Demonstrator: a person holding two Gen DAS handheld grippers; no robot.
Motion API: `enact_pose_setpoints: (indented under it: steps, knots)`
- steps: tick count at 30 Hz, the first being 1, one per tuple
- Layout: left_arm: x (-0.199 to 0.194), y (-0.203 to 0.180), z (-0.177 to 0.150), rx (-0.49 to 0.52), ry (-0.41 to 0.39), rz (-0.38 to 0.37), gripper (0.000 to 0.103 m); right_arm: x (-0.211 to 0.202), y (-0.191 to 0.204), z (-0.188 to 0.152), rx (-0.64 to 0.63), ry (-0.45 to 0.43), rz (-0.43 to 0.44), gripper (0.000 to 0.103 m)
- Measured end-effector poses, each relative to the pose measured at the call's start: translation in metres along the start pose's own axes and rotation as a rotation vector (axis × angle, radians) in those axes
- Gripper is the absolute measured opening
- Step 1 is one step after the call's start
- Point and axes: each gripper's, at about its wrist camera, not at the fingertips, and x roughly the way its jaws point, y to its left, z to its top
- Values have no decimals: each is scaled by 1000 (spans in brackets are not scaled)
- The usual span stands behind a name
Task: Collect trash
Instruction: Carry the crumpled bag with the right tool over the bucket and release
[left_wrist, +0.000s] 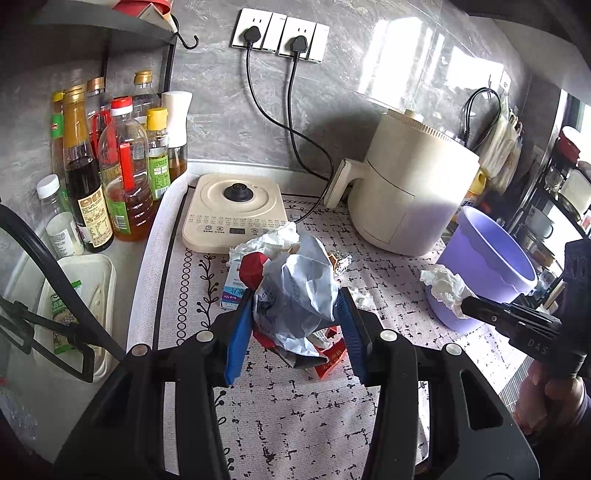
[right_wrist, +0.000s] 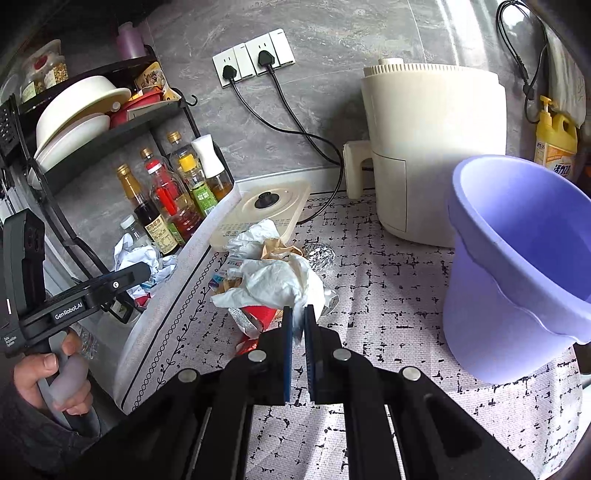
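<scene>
Trash lies heaped on the patterned mat (right_wrist: 388, 295), left of the purple bucket (right_wrist: 517, 258). The left gripper (left_wrist: 295, 310) clamps a crumpled bluish wrapper (left_wrist: 295, 291); the right gripper (right_wrist: 298, 321) pinches white tissue (right_wrist: 273, 280). Both hide the wrappers beneath.

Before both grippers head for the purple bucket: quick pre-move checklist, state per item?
1. Left gripper gripping the crumpled grey-white wrapper: ok, pads press both sides.
2. Right gripper shut on the white tissue: ok, pinched at the tips.
3. Purple bucket upright, mouth open: ok.
4. Bucket free of earlier trash: cannot tell, its bottom is hidden.
5. Loads clear of the remaining pile: cannot tell, the red packet sits right beneath both.
6. Path past the air fryer: ok, bare mat lies between the pile and the bucket.
</scene>
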Motion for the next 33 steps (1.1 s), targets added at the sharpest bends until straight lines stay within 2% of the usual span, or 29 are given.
enact_pose_setpoints:
  steps: [9,18,33]
  knots:
    - [-15,-22,17,48,-53,-42,45,-37,-7,17,7,-91,-42,7]
    - [-10,-46,39,92,-72,-111,45,-71,-25,36,42,-169,-115,7]
    - [34,-113,79,210,-49,-310,45,-112,-79,52,163,-267,-316,7]
